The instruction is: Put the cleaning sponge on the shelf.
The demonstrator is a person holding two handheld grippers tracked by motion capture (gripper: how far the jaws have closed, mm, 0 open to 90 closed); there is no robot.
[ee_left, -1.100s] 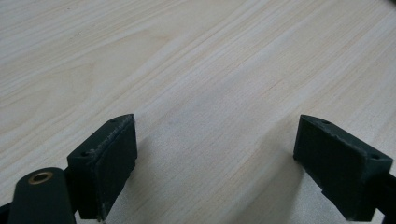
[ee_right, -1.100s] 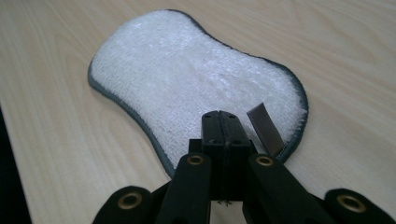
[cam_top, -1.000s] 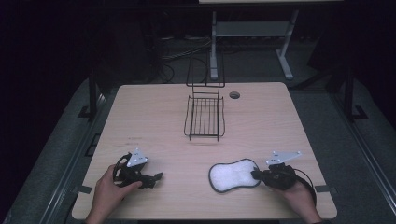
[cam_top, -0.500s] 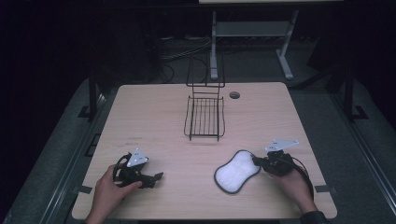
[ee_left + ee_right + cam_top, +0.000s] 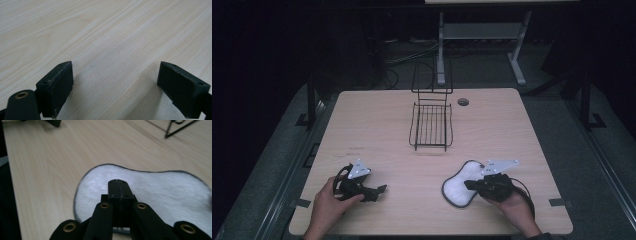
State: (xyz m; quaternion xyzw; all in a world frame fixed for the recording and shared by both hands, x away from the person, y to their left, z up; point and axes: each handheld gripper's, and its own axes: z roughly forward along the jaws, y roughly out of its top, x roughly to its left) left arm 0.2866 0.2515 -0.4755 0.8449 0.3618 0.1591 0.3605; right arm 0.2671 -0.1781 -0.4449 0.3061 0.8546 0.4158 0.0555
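The table (image 5: 377, 125) has a pale, matt wood-grain top. The white pad (image 5: 160, 192) looks soft and fuzzy, edged in dark trim. The basket (image 5: 431, 125) is thin black wire. Both grippers' jaws are matt black plastic.

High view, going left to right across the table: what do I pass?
Left tongs with jaws apart, held in the left hand → black wire basket farther back → white pad with a dark edge → right tongs shut at the pad's edge.
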